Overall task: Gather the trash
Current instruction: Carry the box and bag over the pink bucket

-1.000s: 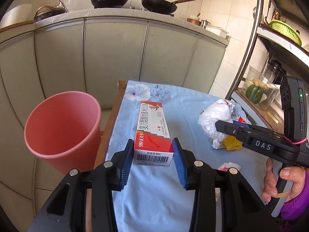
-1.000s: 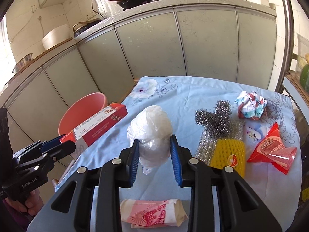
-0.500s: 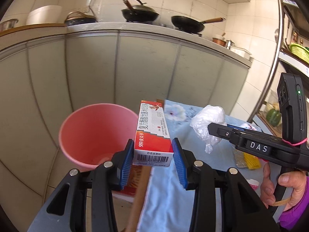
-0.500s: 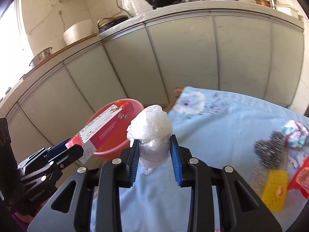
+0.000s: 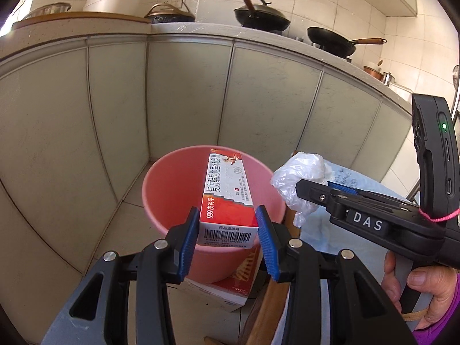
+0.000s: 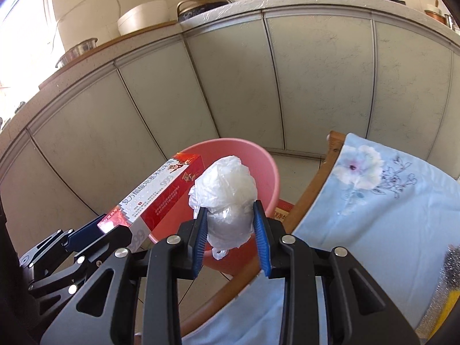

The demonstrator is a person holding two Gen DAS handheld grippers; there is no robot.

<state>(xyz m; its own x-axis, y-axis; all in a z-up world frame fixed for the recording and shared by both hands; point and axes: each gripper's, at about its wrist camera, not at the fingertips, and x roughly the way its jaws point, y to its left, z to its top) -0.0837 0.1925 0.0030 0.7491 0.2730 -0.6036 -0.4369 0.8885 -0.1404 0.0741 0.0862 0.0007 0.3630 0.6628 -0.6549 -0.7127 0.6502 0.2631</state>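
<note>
— Over the pink bin (image 5: 175, 189), what is each gripper carrying?

— The left gripper (image 5: 227, 227) pinches a red-and-white medicine box (image 5: 228, 195) by its barcode end, blue pads pressed on both long sides; the box juts forward above the bin's open mouth. The right gripper (image 6: 231, 230) is clamped on a crumpled white plastic bag (image 6: 227, 192), which bulges above the pads, with a small tail hanging below.

— And where is the bag relative to the bin?

— From the right wrist view it sits in front of the bin's right rim; from the left wrist view it is just beside the rim, to the right of the box.

— What lies around them?

— The bin stands on the tiled floor, against grey cabinet doors (image 5: 184, 100), partly on a flat carton (image 5: 230, 287). A table with a blue floral cloth (image 6: 388, 201) is to the right, its wooden edge (image 6: 313, 184) near the bin. A hand (image 5: 422, 290) grips the right gripper's handle. Dark pans (image 5: 261, 17) sit on the counter above.
</note>
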